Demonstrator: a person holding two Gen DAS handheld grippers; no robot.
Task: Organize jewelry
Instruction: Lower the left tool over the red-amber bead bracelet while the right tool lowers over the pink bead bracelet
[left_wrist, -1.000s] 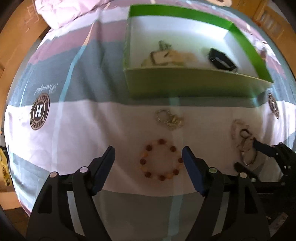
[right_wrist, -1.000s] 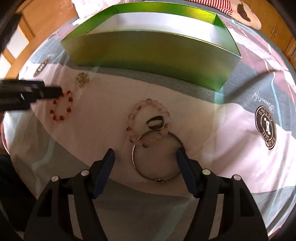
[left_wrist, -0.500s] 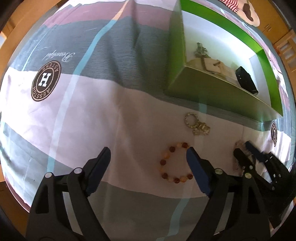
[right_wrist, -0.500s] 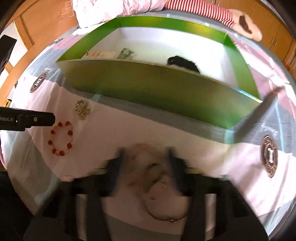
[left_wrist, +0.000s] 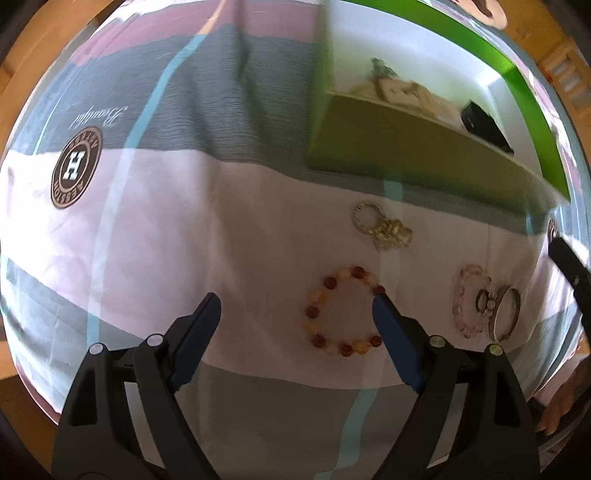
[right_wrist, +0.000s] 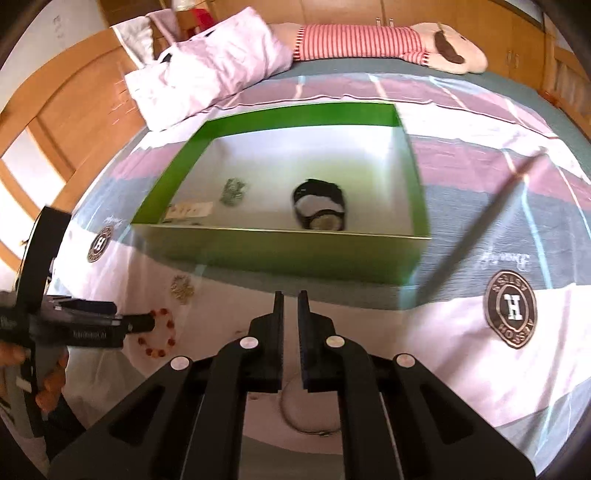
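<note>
An amber bead bracelet (left_wrist: 343, 310) lies on the bedsheet between the fingers of my left gripper (left_wrist: 295, 297), which is open and points straight down; its right fingertip overlaps the bracelet's right side. Further right lie a pink bead bracelet (left_wrist: 467, 306), a small ring (left_wrist: 483, 298) and a silver bangle (left_wrist: 506, 314). My right gripper (right_wrist: 290, 293) hangs above the sheet, shut, with nothing seen between its pads; the bangle (right_wrist: 306, 424) shows below its fingers. The green box (right_wrist: 280, 251) behind holds a black watch (right_wrist: 321, 206), a small greenish piece (right_wrist: 232, 192) and a card (right_wrist: 188, 210).
A gold ring cluster (left_wrist: 384, 225) lies between the amber bracelet and the box's front wall (left_wrist: 406, 155). A pillow (right_wrist: 207, 66) and a striped soft toy (right_wrist: 369, 37) sit at the head of the bed. A hand (right_wrist: 48, 384) holds the left gripper.
My right gripper has shut and risen off the bangle and pink bracelet, which stay on the sheet. The left gripper has shifted left, so the amber bracelet now sits by its right finger.
</note>
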